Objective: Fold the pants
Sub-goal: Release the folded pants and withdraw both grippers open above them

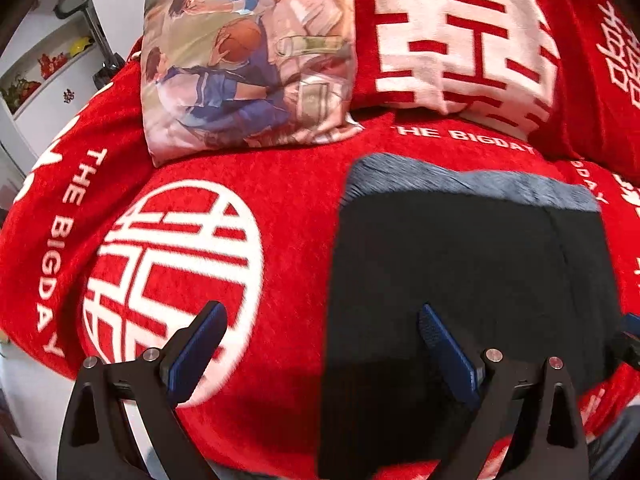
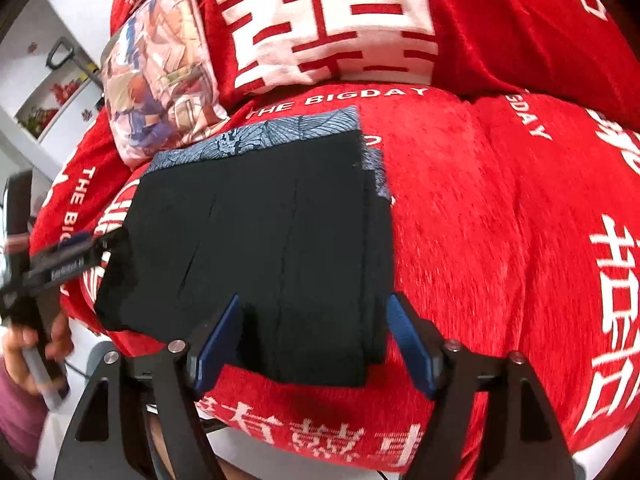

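2 hand-held grippers, left [image 1: 322, 344] and right [image 2: 314, 340], gape wide, empty, above folded black pants [image 2: 260, 232] on the red blanket [image 2: 480, 240]; printed cushion [image 1: 248, 60] behind.

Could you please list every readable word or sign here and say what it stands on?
"THE BIGDAY": cover, white, behind the pants.
"THE BIGDAY": cover's left edge.
Large white Chinese characters: back cushion and cover.
Left gripper label: blurred, unreadable.
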